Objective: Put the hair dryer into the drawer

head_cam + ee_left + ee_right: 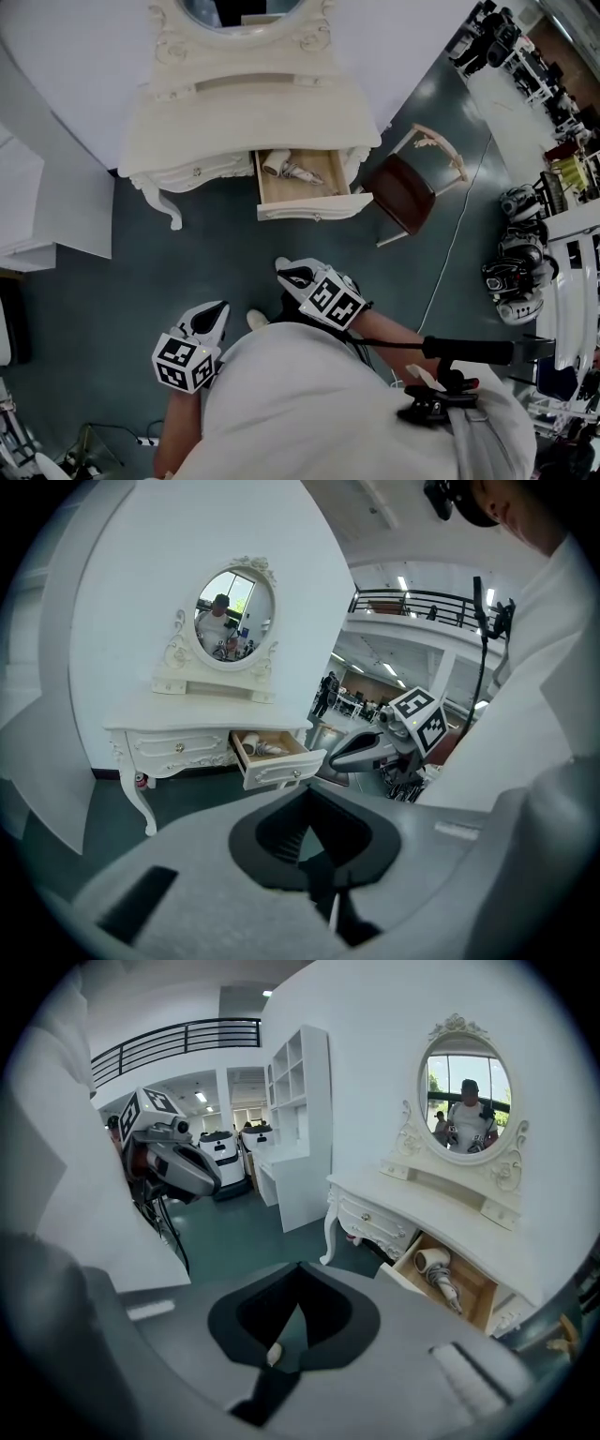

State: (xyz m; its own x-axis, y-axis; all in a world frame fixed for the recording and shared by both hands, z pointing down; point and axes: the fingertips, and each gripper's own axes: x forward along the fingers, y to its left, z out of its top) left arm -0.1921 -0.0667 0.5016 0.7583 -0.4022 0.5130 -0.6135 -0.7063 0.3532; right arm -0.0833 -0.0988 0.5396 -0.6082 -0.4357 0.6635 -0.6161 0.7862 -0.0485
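The white dressing table stands against the wall with its right-hand drawer pulled open. The pale hair dryer lies inside that drawer with its cord bundled beside it. The dryer also shows in the left gripper view and in the right gripper view. My left gripper and right gripper hover over the green floor, well short of the table. Both have their jaws together and hold nothing. Each gripper appears in the other's view: the right gripper and the left gripper.
A brown-seated chair stands just right of the open drawer. An oval mirror tops the table. A white shelf unit stands left of the table. Parked robots and a floor cable lie to the right.
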